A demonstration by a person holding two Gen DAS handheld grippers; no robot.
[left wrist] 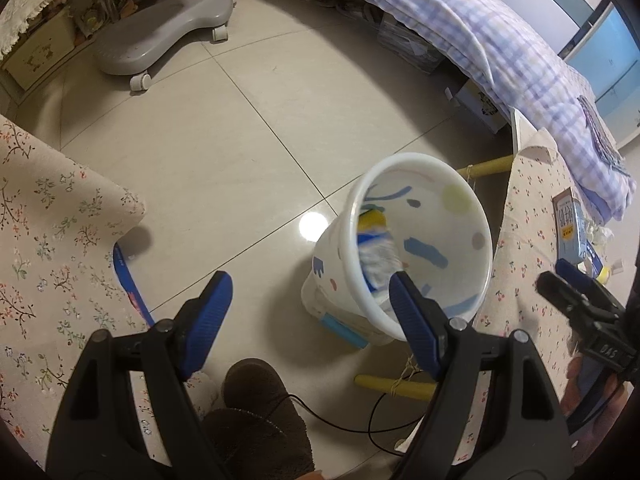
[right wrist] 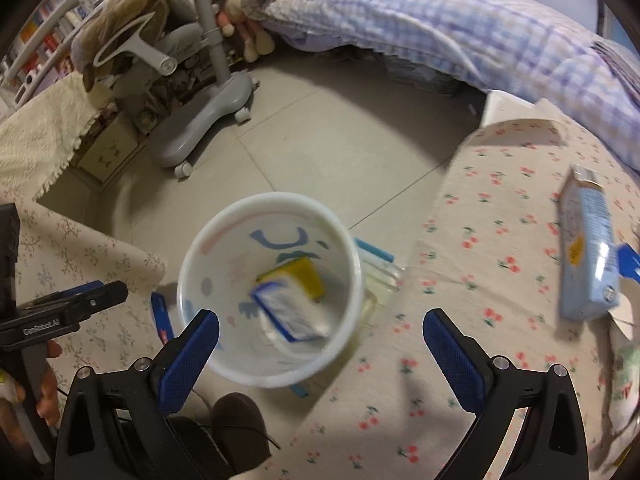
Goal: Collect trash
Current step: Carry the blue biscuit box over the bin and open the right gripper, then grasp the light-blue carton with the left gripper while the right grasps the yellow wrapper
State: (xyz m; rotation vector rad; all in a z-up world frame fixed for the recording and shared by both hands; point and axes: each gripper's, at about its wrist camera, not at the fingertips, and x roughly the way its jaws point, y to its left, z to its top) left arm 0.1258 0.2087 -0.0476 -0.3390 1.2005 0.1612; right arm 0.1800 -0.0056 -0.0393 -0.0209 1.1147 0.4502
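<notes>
1. Two hand-held grippers hang over the gap between the two cloth-covered desks, and we take them left to right. On the left, the desk under the beige cloth with a twig-and-blossom print [left wrist: 48,240] carries nothing we can call trash near its edge; only a blue strap [left wrist: 130,280] trails off it toward the tiled floor [left wrist: 240,140].

2. Our left hand-held gripper [left wrist: 308,296] points steeply down with its blue pads spread and nothing between them. Its right pad overlaps the rim of the white plastic bin with blue painted marks [left wrist: 424,164] in this view; we cannot tell whether it touches.

3. That bin stands on the floor between the desks. Inside lies a blue-and-white carton with a yellow end [right wrist: 292,304], blurred, so we judge it just dropped.

4. Our right hand-held gripper [right wrist: 320,328] is above the bin's right rim and the near edge of the right desk, jaws at full spread, holding nothing.

5. Next trash: a pale blue rectangular carton [right wrist: 588,248] lies flat on the desk draped in cherry-print cloth [right wrist: 480,280], up and to the right of the right hand-held gripper and well apart from it. Its long axis runs roughly away from us, slightly slanted. The right hand is clearly nearer, so we judge the pick is its job, with pads closing across the narrow width.
</notes>
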